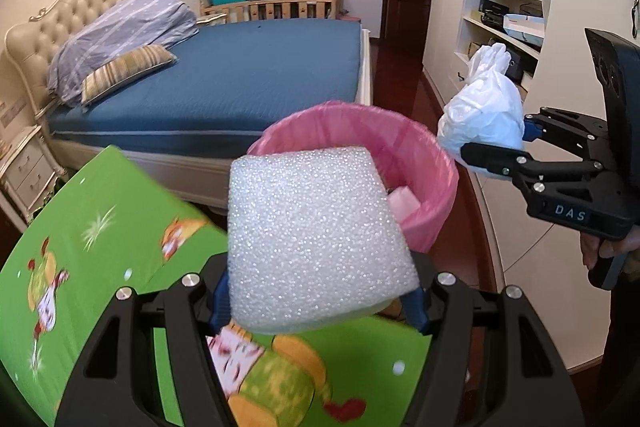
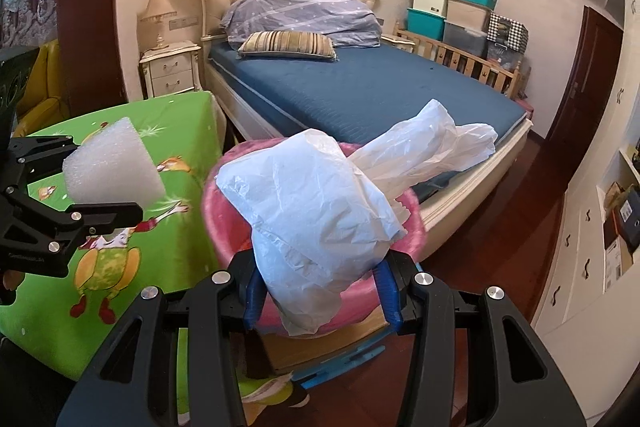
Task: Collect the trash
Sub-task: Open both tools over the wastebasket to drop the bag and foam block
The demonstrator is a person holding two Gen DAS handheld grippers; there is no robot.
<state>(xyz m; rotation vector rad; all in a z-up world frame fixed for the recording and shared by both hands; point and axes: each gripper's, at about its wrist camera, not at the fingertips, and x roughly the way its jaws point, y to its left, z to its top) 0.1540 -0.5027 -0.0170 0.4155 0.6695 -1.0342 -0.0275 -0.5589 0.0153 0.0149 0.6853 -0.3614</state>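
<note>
Both hands are loaded and close to the bin. The left gripper (image 1: 320, 303) is clamped on a white foam block (image 1: 316, 239), its blue pads pressed against the block's two sides, and the block is in the air, above the green cartoon-print mat (image 1: 100, 211) and just short of the bin (image 1: 432, 163). The right gripper (image 2: 320, 291) is closed on a crumpled white plastic bag (image 2: 316, 211), whose loose tail flops out toward the bed (image 2: 380, 91). From the left wrist the bag hangs beside the bin's far rim, not yet over the opening; from the right wrist it covers much of the bin, so I cannot tell exactly how it lines up.

The bin is lined with a pink bag and stands on the floor between the mat and the bed. Something pale already lies inside it.

I'd judge this as the carry-and-drop step: two pieces of trash are picked up, and neither is in yet. The next move calls for bringing each piece squarely over the mouth before the jaws let go. The foam is wide next to the opening, so it wants centring or tipping in. The bag is light and floppy, and its tail could catch on the rim or drape outside. The two grippers also converge on one small opening, so going one at a time looks safer.
</note>
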